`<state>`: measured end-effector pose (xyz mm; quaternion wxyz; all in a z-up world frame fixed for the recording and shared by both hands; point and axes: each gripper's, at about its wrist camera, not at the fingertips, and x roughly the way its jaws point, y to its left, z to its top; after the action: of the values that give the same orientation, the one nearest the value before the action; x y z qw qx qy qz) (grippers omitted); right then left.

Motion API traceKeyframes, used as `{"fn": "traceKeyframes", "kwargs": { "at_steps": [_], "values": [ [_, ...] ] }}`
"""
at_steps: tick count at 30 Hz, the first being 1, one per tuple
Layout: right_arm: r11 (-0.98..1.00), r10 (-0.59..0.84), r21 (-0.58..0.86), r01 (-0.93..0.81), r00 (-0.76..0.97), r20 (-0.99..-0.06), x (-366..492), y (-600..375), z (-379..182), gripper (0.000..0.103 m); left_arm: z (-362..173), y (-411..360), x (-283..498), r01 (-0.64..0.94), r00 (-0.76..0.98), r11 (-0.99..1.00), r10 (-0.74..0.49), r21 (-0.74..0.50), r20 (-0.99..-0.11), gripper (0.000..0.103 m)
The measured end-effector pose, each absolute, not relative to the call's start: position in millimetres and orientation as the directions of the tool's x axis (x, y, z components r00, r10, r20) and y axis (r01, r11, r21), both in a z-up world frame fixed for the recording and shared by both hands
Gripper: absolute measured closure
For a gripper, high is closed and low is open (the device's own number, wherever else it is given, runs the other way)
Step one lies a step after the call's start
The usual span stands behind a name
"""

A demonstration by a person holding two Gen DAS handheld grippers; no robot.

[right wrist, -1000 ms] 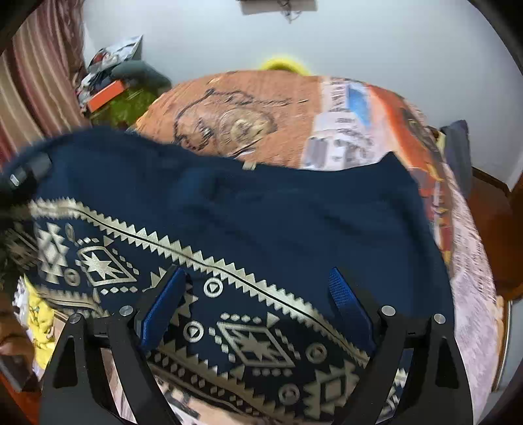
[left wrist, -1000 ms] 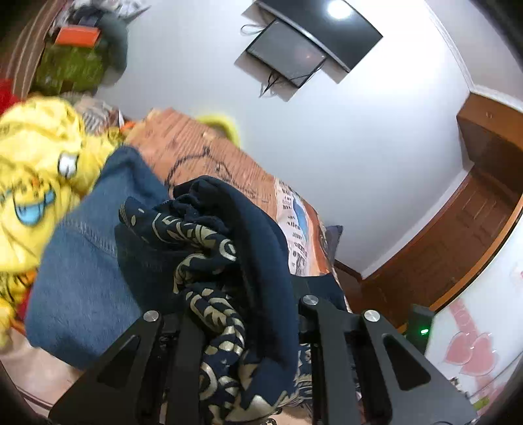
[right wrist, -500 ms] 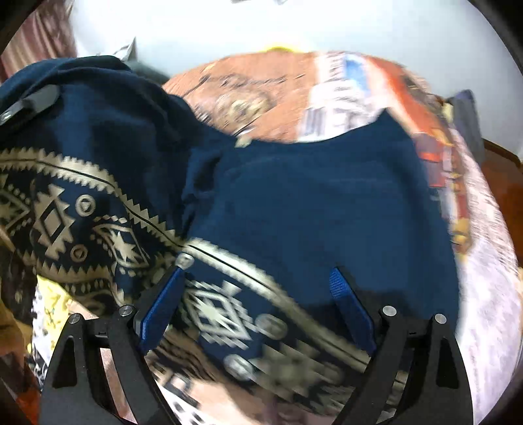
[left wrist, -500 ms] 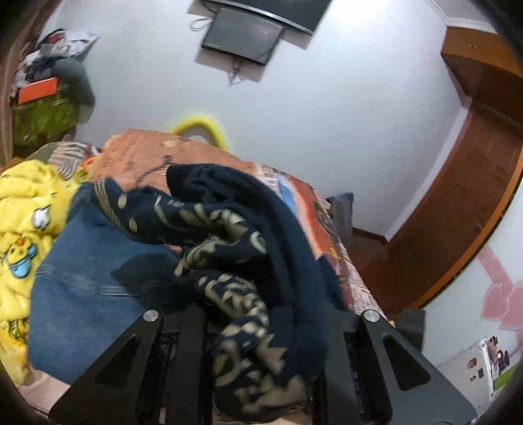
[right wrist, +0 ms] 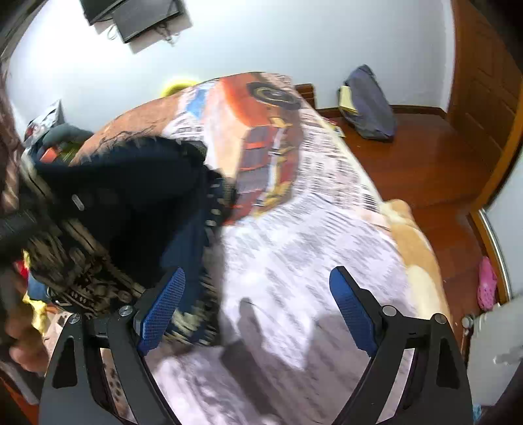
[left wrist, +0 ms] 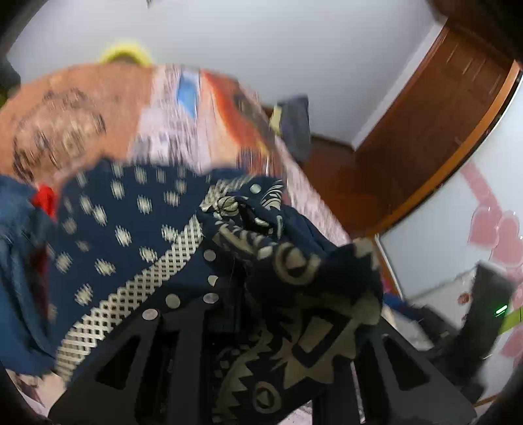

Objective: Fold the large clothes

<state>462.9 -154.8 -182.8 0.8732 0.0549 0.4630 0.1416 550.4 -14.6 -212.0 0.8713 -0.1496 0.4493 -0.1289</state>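
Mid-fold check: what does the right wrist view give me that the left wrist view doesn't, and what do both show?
Right wrist only: the right gripper, open, with its blue-padded fingers over bare printed bedspread, holding nothing; wall-mounted dark screens; a pink slipper on the wooden floor.

Left wrist only: the left gripper shut on a bunched fold of the navy garment with cream geometric pattern; blue denim at the left edge; pink heart stickers.

Both: the garment, the bedspread, a dark grey bag against the white wall.
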Motion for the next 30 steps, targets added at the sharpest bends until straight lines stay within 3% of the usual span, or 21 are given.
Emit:
{"fn": "traceKeyframes", "kwargs": {
  "at_steps": [11,13,15,18,25,30],
  "values": [
    [0.963,0.254,0.157,-0.219,0.543,-0.801,451,-162,-177,0.015,-238,-38,511,0.185,0.498,0.941,-0.34,-0.285,-0.798,0.086],
    [0.962,0.253,0.148,-0.23,0.548,-0.797,446,-162,-175,0.015,-235,-44,504,0.2,0.489,0.944,-0.327,-0.262,-0.808,0.077],
    [0.962,0.251,0.14,-0.237,0.553,-0.795,441,-161,-171,0.015,-232,-48,496,0.237,0.484,0.939,-0.338,-0.251,-0.807,0.059],
    [0.961,0.25,0.13,-0.244,0.563,-0.788,435,-159,-163,0.015,-228,-55,476,0.304,0.456,0.92,-0.368,-0.247,-0.81,0.042],
    [0.952,0.275,0.13,-0.277,0.585,-0.763,421,-154,-140,0.015,-208,-41,424,0.391,0.457,0.903,-0.36,-0.179,-0.813,0.041],
    [0.935,0.32,0.141,-0.326,0.598,-0.735,425,-130,-125,0.015,-177,8,409,0.328,0.538,0.933,-0.312,-0.147,-0.783,0.038]
  ]
}}
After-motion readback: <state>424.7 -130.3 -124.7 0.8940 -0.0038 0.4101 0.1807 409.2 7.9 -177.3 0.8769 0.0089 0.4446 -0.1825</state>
